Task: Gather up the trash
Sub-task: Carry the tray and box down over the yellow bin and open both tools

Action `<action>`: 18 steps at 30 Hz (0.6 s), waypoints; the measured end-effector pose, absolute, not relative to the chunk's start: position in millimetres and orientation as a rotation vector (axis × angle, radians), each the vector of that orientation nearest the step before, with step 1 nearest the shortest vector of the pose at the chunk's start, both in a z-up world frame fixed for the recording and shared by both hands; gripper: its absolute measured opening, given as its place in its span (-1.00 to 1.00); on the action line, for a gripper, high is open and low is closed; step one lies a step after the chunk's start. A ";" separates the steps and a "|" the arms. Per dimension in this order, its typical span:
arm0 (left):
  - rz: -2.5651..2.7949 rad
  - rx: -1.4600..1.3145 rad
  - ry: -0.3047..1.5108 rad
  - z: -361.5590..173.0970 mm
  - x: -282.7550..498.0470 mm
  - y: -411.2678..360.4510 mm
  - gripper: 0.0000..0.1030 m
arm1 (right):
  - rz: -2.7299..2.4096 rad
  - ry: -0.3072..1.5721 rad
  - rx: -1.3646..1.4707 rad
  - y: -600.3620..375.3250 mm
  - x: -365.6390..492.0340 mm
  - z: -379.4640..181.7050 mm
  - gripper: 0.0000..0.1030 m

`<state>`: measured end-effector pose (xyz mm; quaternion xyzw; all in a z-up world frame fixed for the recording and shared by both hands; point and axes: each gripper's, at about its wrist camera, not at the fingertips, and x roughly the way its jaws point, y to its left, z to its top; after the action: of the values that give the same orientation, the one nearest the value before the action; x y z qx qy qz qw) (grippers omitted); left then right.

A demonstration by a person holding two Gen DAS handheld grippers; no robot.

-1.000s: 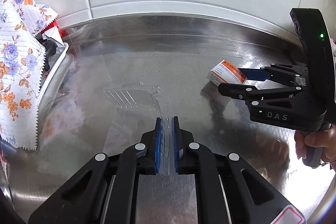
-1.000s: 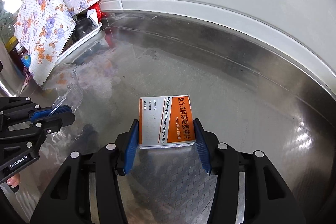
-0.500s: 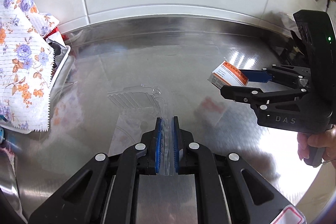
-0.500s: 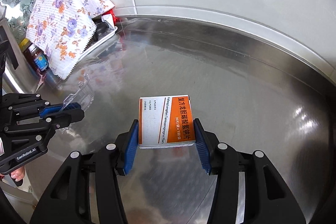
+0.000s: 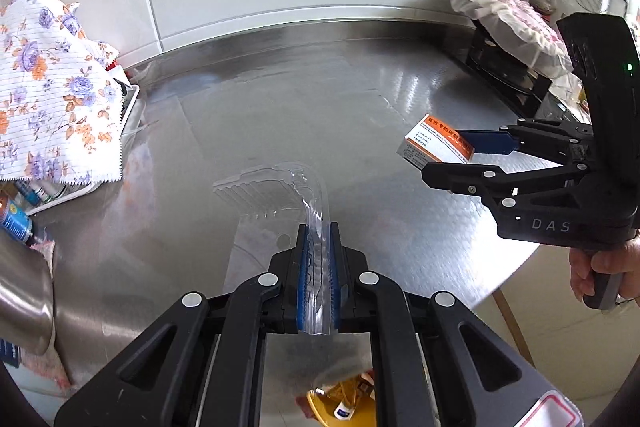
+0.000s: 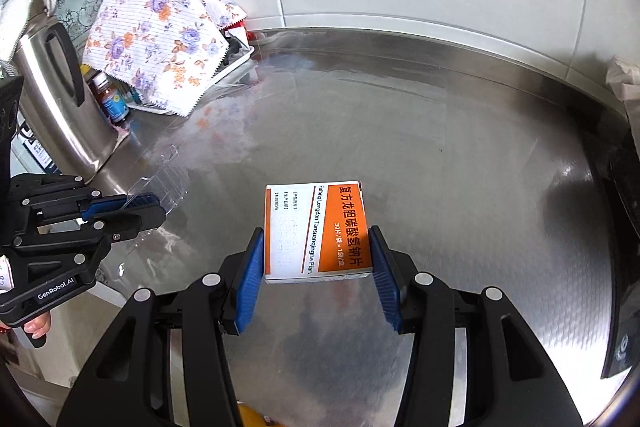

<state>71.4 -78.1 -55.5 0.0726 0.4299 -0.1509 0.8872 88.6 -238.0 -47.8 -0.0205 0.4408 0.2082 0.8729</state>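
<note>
My left gripper (image 5: 318,227) is shut on a clear plastic blister tray (image 5: 276,187), which juts forward and left from between its blue pads, lifted over the steel counter (image 5: 320,99). From the right wrist view the same gripper (image 6: 150,205) shows at the left edge with the clear tray (image 6: 164,183) in it. My right gripper (image 6: 316,239) is shut on an orange-and-white medicine box (image 6: 316,231), held flat between the pads above the counter. In the left wrist view that gripper (image 5: 448,163) holds the box (image 5: 438,145) at the right, with a hand (image 5: 604,271) on its grip.
A floral cloth (image 6: 160,39) covers a white tray with small bottles (image 6: 114,99) at the back left, beside a steel kettle (image 6: 52,99). A cloth-covered stove (image 5: 512,27) stands at the right. A yellow object (image 5: 344,403) lies below the counter's front edge. White tiled wall behind.
Both grippers have pulled back and up from the counter with their loads. More of the counter's front edge, the kettle and the stove have come into view.
</note>
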 end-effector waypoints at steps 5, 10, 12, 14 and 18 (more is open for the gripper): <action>-0.356 0.174 0.881 -51.3 21.8 -74.5 -0.81 | 0.412 0.904 -0.032 -233.6 32.1 -33.5 0.00; -0.388 0.189 0.891 -57.9 -16.6 -71.4 -0.81 | 0.388 0.902 -0.013 -233.2 -23.0 -28.3 0.00; -0.401 0.187 0.905 -63.1 -30.8 -70.0 -0.81 | 0.383 0.910 -0.001 -232.9 -43.2 -28.9 0.00; -0.410 0.190 0.922 -70.1 -42.7 -69.7 -0.81 | 0.384 0.920 0.007 -232.9 -59.4 -31.2 0.00; -0.421 0.178 0.974 -93.1 -59.1 -68.6 -0.81 | 0.397 0.963 0.010 -231.4 -87.5 -47.2 0.00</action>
<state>-59.1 -68.6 -93.1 0.0848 0.4639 -0.2003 0.8588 -87.5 -231.4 -47.2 0.0046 0.4601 0.1896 0.8674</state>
